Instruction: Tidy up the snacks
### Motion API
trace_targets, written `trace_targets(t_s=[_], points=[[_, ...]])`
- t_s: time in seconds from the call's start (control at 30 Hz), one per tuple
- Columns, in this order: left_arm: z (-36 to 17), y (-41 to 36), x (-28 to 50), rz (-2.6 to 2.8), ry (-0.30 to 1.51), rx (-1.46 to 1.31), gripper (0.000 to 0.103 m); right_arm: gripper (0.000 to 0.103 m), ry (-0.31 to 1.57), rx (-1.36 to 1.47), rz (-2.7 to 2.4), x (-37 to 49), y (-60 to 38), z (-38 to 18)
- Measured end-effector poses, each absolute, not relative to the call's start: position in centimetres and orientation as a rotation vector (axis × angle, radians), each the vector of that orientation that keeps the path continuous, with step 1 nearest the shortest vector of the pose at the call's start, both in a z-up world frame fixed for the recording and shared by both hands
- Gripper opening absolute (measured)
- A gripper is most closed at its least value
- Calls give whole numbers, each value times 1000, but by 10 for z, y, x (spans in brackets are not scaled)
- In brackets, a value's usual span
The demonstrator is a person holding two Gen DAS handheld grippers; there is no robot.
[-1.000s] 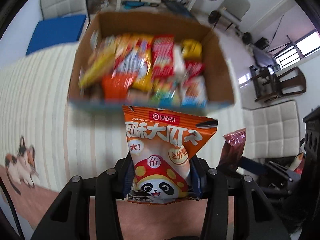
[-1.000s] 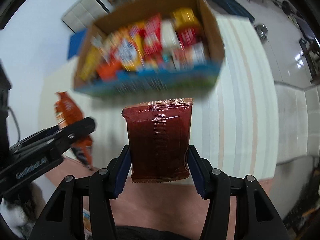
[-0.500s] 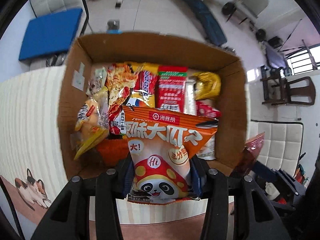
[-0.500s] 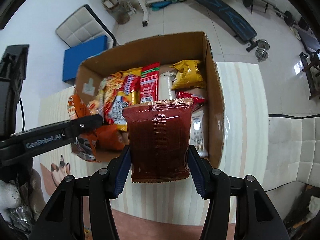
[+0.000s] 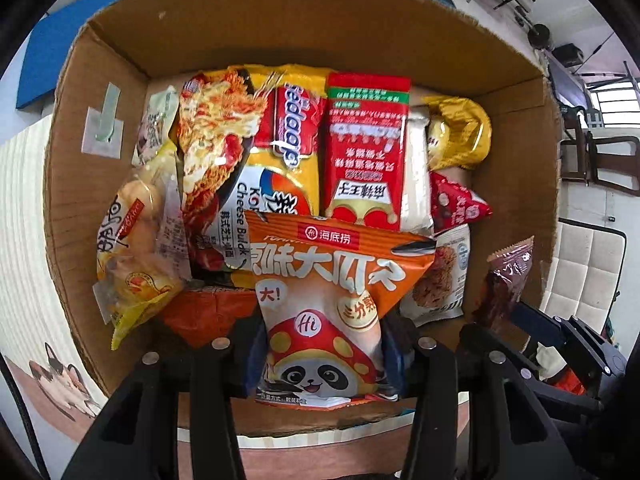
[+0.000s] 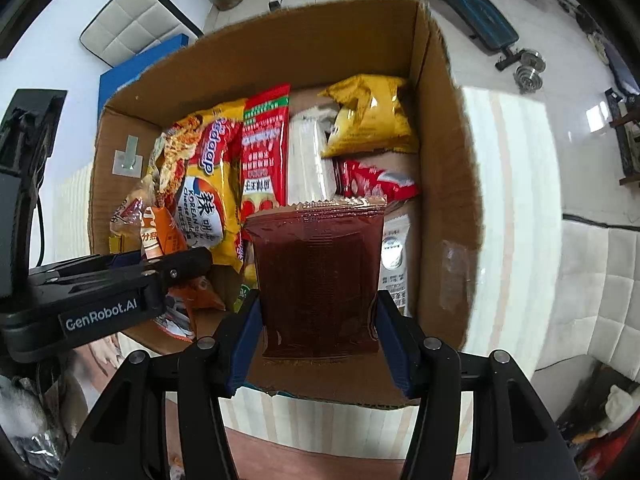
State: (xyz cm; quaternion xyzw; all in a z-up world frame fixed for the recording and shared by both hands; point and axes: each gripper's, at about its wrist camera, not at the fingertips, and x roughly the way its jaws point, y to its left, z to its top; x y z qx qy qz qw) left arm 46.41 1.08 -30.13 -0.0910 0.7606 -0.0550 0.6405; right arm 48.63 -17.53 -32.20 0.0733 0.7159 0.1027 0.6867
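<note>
A cardboard box (image 5: 100,184) (image 6: 444,168) holds several snack packets. My left gripper (image 5: 322,354) is shut on an orange packet with a panda (image 5: 324,304) and holds it over the box's near side. My right gripper (image 6: 318,328) is shut on a dark red packet (image 6: 318,280) over the box's near right part. The dark red packet also shows at the right in the left wrist view (image 5: 506,280). The left gripper with the orange packet (image 6: 160,236) shows at the left in the right wrist view.
In the box lie a yellow noodle packet (image 5: 276,152), a red packet (image 5: 364,148), a yellow bag (image 5: 460,136) and a white packet (image 6: 308,160). The box stands on a striped cloth (image 6: 512,216). White chairs (image 5: 580,272) and gym gear (image 6: 472,20) stand around.
Both grippers have moved forward and down over the box with their packets; the box now fills both views. Both grips are unchanged.
</note>
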Motion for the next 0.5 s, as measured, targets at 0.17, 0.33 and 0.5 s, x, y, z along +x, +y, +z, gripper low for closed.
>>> trace_targets(t_s=[0.17, 0.33, 0.5], points=[[-308, 15, 465, -107, 1756, -200, 73, 88, 1656, 143, 226, 488, -175, -333], [-304, 17, 466, -96, 1738, -158, 87, 90, 1646, 93, 202, 487, -173, -329], [-294, 21, 464, -85, 1701, -126, 88, 92, 1632, 59, 171, 488, -174, -324]])
